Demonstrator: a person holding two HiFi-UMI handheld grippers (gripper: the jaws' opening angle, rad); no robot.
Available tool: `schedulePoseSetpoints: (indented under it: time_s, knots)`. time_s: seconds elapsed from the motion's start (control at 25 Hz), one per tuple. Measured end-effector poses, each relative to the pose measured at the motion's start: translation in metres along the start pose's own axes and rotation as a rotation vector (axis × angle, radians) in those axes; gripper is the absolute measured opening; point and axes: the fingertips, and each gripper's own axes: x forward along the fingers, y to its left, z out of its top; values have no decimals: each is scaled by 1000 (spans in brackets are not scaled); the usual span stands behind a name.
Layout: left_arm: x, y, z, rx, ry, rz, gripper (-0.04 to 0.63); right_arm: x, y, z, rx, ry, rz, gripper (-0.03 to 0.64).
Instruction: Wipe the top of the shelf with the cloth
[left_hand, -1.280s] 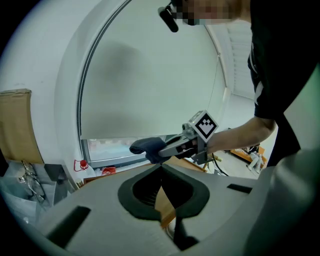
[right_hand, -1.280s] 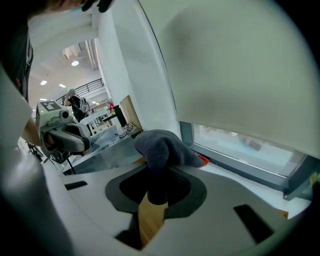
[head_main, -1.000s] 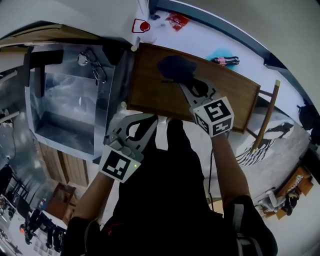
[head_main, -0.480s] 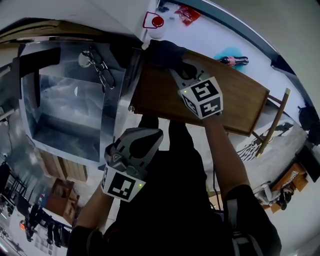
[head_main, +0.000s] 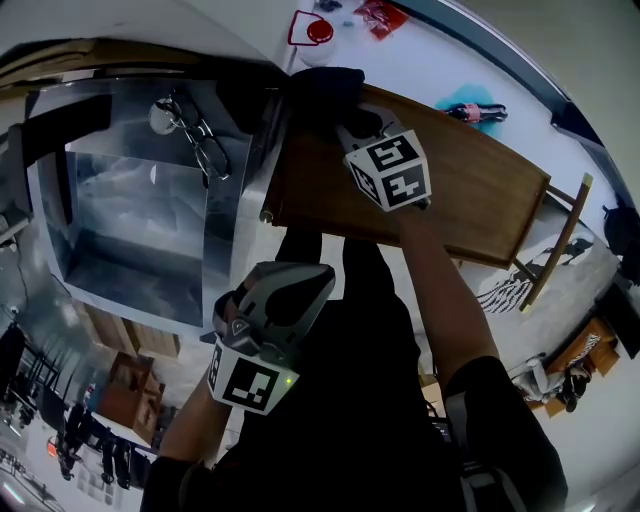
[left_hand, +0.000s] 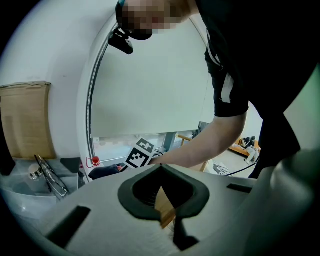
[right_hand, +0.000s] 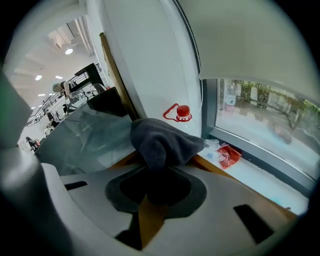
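The wooden shelf top (head_main: 480, 200) is the broadest thing in reach. In the head view its long axis runs from the upper left, by the white wall, down to the lower right, where a bare stretch of board lies open. A metal-and-glass unit (head_main: 130, 200) stands just beside its left end.

The left hand-held gripper (head_main: 300, 280) hangs close to the person's body, well short of the shelf. Its jaws are together with nothing between them, so it is plainly the farther of the two. The right hand-held gripper (head_main: 345, 122) reaches out over the left end of the board, with its jaws clamped on the dark grey cloth (head_main: 322, 92).

The cloth is bunched at the far left corner of the top, touching the wood, near the wall and the edge that meets the unit. From that corner nearly all of the board lies to the person's right and nearer the body. The stroke to come would likely be a pull rightward along the long axis with the right arm.
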Motion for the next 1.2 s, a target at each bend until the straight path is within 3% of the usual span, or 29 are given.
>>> schedulePoseSetpoints:
  time_s: [0.48, 1.2]
  knots:
    - [21, -19, 9, 58, 27, -30, 18, -24, -31, -23, 47, -1, -55, 63]
    - [103, -101, 45, 164, 57, -166, 18, -139, -145, -115, 200, -10, -226, 63]
